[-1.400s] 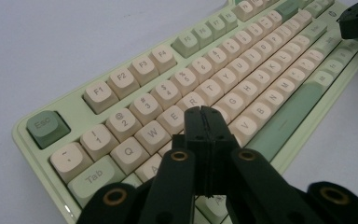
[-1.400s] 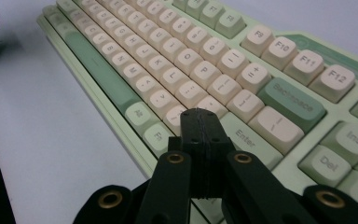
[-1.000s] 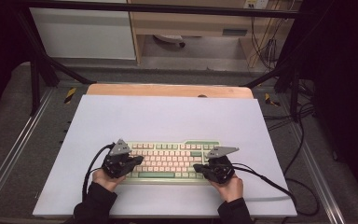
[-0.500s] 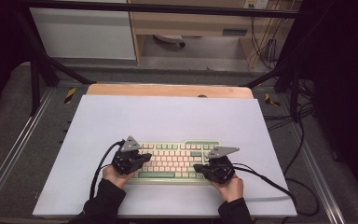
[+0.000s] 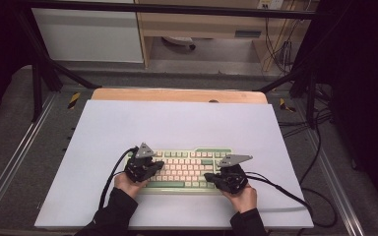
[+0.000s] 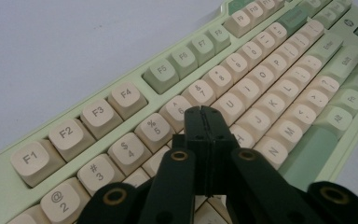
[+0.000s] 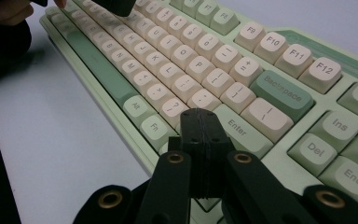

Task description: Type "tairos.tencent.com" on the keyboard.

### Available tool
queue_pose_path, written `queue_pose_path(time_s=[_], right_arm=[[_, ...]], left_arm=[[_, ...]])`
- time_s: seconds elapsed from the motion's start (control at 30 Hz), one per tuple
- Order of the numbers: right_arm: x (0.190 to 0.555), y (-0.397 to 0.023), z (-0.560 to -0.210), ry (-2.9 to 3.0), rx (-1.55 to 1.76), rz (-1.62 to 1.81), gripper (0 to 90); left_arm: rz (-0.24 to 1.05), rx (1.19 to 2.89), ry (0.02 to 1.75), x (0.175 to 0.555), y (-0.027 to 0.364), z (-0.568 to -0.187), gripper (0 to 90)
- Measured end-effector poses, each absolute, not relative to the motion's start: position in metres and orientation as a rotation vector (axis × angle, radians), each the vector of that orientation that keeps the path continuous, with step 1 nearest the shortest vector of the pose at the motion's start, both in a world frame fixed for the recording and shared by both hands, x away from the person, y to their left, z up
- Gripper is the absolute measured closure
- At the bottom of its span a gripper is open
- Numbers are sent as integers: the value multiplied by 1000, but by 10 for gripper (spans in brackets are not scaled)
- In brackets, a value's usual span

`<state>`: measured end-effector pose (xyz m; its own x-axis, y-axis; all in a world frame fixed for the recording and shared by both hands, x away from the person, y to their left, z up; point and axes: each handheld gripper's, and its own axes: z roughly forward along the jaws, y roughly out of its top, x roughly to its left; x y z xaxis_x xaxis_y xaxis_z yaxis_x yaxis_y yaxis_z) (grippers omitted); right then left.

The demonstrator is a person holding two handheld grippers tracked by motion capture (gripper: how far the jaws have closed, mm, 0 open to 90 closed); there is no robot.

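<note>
A pale green keyboard (image 5: pixel 189 169) with cream and green keys lies on the white sheet near the front of the table. My left gripper (image 5: pixel 155 167) hovers over its left half, jaws pressed together with nothing between them. In the left gripper view the shut tips (image 6: pixel 203 114) point at the keyboard (image 6: pixel 261 88) around the number and letter rows. My right gripper (image 5: pixel 211 177) sits at the keyboard's right front corner, also shut and empty. In the right gripper view its tips (image 7: pixel 198 116) stand over the keyboard (image 7: pixel 214 60) near the Enter key (image 7: pixel 240 128).
A white sheet (image 5: pixel 177 128) covers the wooden tabletop (image 5: pixel 177 95). Black cables (image 5: pixel 285 189) trail from both grippers across the sheet. Metal rails (image 5: pixel 10 162) run along both sides, and a cabinet and loose wires stand beyond the far edge.
My left gripper has moved to the right, further over the keyboard's left half. The right gripper has stayed where it was.
</note>
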<state>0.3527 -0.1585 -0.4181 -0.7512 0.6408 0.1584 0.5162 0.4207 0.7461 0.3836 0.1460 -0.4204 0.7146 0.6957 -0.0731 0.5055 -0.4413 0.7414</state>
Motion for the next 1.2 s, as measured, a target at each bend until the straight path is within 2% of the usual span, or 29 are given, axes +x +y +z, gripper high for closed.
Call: queue_pose_path(time_s=[1.2], right_arm=[[352,-159,-418,2517,1031,1235,900]], left_arm=[[313,2134,883,379,147,-419,896]])
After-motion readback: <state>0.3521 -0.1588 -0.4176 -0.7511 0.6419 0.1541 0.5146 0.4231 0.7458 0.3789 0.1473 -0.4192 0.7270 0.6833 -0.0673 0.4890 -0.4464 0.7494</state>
